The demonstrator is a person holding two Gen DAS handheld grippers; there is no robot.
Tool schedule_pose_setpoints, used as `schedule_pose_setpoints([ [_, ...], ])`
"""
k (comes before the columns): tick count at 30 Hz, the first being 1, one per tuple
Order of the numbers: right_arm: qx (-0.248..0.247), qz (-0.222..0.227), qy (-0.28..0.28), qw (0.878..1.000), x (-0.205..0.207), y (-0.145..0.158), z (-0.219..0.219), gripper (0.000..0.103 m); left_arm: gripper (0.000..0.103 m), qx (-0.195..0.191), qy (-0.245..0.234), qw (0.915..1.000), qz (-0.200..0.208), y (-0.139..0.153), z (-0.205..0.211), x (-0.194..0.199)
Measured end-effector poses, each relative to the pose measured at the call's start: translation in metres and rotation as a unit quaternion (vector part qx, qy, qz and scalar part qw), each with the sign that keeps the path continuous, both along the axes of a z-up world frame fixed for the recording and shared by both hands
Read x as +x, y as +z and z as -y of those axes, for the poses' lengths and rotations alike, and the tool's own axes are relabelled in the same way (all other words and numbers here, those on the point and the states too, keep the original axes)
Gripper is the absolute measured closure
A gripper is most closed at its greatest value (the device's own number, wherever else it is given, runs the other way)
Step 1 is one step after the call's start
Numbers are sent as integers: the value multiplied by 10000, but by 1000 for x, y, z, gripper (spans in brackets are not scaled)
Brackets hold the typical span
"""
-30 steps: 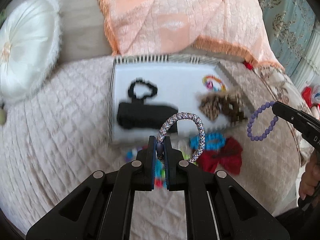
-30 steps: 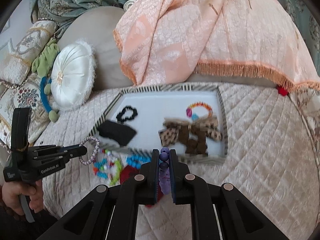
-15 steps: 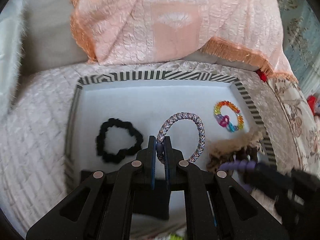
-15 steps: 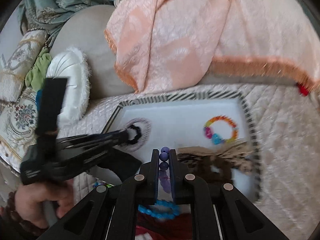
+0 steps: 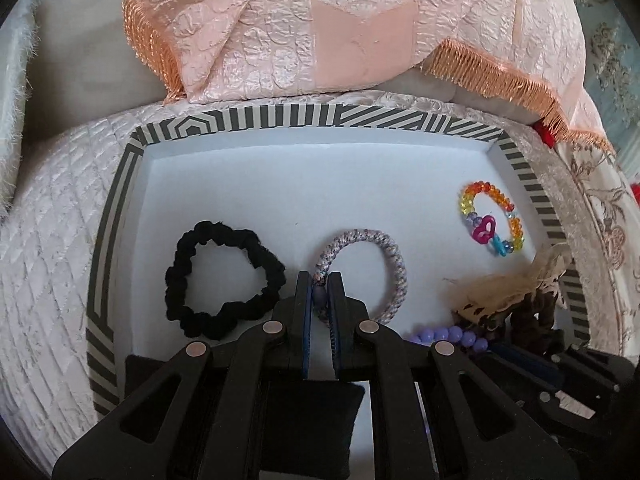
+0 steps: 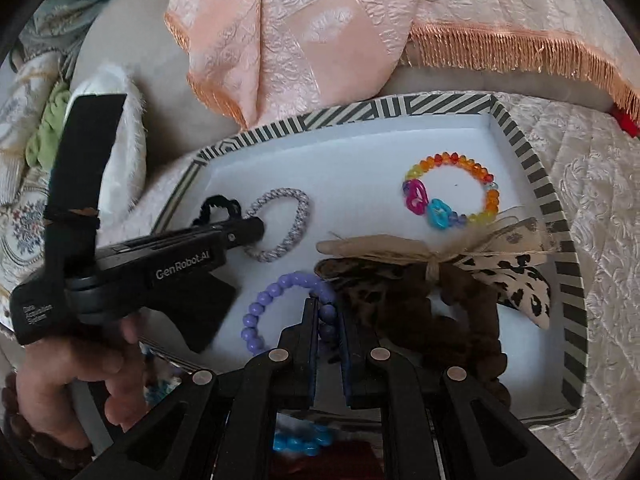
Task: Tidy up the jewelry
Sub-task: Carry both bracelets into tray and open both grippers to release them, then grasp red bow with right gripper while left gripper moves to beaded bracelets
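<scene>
Quilted pink bedding carries the striped-rim tray, with a peach fringed throw bunched behind it at 12 o'clock. My left claw is clamped on the knot of the braided grey hair tie, whose loop seems to lie on or just above the white tray floor, just beside the black scrunchie at its 9 o'clock. My right claw is pinched on the purple bead bracelet, low over the tray near its front edge, with the leopard-print bow touching or nearly touching it at 3 o'clock. The rainbow bead bracelet sits apart toward the tray's 1 o'clock corner. My worry is the crowding: both claws are working close together, so I could knock one against the other when I let go. I judge the beads may snag the bow's raffia fringe or roll under it once freed. If the left claw opens while tilted, the tie could spring onto the scrunchie and tangle the two.
</scene>
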State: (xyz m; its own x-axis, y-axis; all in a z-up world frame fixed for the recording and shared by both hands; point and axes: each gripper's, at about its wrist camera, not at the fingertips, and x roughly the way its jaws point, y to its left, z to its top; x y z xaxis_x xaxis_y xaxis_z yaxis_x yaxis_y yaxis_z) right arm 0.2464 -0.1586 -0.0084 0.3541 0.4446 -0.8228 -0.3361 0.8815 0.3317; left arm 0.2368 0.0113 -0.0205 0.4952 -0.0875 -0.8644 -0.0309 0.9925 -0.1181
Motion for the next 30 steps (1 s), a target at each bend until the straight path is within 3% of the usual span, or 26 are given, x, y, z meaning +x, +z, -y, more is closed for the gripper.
schedule_pose_setpoints([
  [3, -80, 72, 40, 9999, -3, 3, -2, 94, 91, -39, 81, 10000, -16, 2, -5, -3],
  [7, -202, 167, 72, 9996, -2, 7, -2, 86, 69, -72, 188, 9998, 50, 11, -11, -9],
  [17, -551, 583, -22, 9968, -13, 31, 3, 81, 69, 29, 378, 9986, 375, 45, -29, -42],
  [25, -545, 667, -55, 9963, -36, 45, 6, 80, 69, 66, 481, 9966, 669, 70, -41, -108],
  [30, -521, 686, -15, 9963, -53, 50, 8, 80, 69, -113, 678, 9960, 575, 66, -58, -147],
])
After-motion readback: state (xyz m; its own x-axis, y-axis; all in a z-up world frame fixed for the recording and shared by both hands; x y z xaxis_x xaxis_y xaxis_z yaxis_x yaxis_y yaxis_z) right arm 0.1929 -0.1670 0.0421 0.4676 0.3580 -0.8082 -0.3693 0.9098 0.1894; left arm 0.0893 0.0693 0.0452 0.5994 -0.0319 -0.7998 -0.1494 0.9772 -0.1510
